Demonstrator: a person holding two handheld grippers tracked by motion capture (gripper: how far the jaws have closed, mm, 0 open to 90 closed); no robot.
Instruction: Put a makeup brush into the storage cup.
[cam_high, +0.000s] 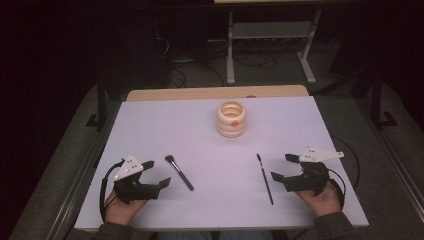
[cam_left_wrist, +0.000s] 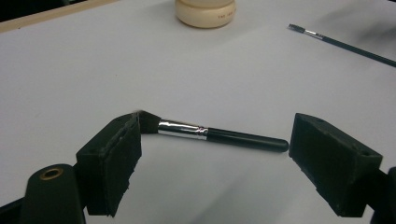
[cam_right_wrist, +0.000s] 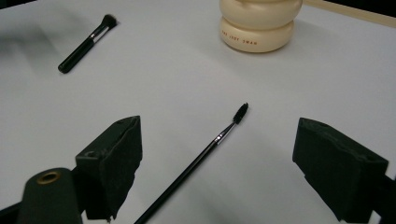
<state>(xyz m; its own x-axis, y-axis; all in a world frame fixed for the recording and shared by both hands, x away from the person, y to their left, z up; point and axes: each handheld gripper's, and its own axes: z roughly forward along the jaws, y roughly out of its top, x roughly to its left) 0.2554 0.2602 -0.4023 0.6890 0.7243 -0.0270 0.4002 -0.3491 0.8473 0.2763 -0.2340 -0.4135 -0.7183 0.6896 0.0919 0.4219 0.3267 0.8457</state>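
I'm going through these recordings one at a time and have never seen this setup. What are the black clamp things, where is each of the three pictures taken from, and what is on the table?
A person sits at a white table and holds a hand-operated two-jaw gripper in each hand. There is no robot arm. The high view looks down from above the person's side: the left gripper is at the left, the right gripper at the right. The other two pictures come from cameras riding on each gripper, looking out between its own black jaws.

On the table lie a short makeup brush in front of the left gripper, a thin spoolie brush in front of the right gripper, and a cream ringed holder farther back in the middle.

Both grippers have their jaws wide open and hold nothing. Each brush lies flat on the table.
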